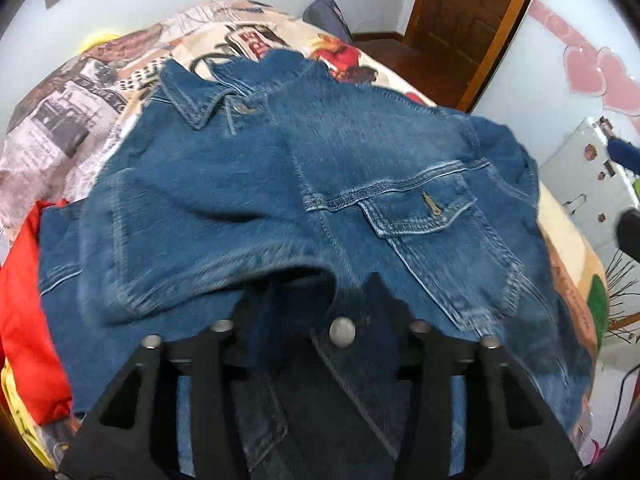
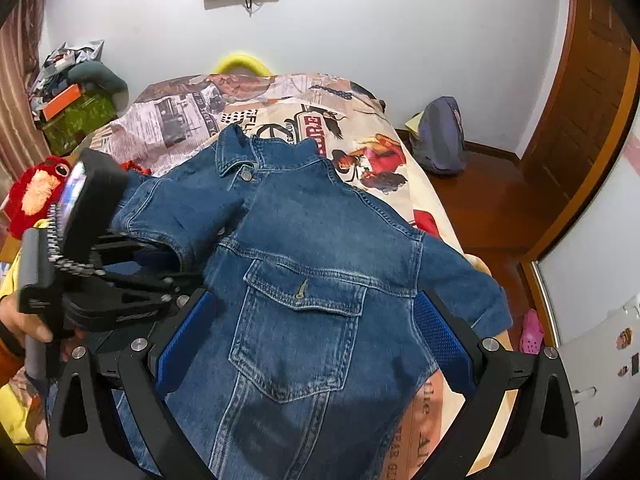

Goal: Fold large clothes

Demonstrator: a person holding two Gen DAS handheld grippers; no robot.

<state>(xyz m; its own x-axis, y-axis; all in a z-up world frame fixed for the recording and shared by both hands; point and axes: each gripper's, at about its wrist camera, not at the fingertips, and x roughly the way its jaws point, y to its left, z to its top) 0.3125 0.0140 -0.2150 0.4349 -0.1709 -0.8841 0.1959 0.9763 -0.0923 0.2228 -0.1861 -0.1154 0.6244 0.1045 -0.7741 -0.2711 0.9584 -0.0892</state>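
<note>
A blue denim jacket [image 2: 304, 264] lies front up on a bed with a printed cover [image 2: 192, 120], collar toward the far end. It also fills the left wrist view [image 1: 280, 184]. My left gripper [image 1: 320, 300] is shut on the jacket's left sleeve [image 2: 176, 220] and has it folded over the front; the left gripper also shows in the right wrist view [image 2: 160, 256]. My right gripper [image 2: 316, 344] is open, its blue pads [image 2: 444, 344] spread over the jacket's right chest pocket [image 2: 300, 308], holding nothing.
Red cloth [image 1: 28, 312] and yellow cloth lie at the bed's left side. A red plush toy [image 2: 36, 196] sits on the left. A grey bag [image 2: 440, 140] stands on the wooden floor by the door [image 2: 592, 120]. A white cabinet [image 2: 600, 380] stands at the right.
</note>
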